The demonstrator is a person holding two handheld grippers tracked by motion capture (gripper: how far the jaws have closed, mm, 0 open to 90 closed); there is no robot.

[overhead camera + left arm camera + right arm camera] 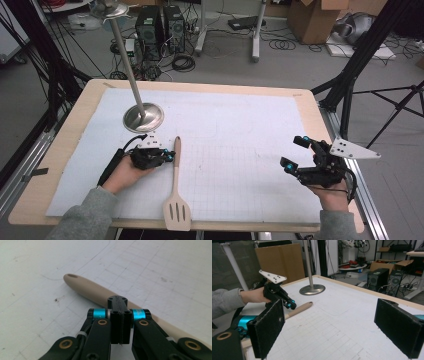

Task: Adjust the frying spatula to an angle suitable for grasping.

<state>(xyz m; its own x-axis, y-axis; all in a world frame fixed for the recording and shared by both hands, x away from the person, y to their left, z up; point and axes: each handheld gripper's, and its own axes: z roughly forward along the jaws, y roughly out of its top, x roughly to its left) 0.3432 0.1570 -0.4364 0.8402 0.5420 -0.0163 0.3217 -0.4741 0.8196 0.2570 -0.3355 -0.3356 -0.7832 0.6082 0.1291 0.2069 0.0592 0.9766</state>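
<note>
left gripper (169, 156) jaws together, empty, tip against spatula (176, 190) handle mid-mat. right gripper (295, 152) jaws apart, idle, well off. to grab: spread jaws, straddle handle, clamp square.

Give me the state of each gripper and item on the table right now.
Left gripper: fingers shut, empty, beside the spatula handle.
Right gripper: fingers open, empty.
Beige slotted plastic spatula: lying flat on the mat, unheld.
Round-based steel stand: upright, untouched.
</note>
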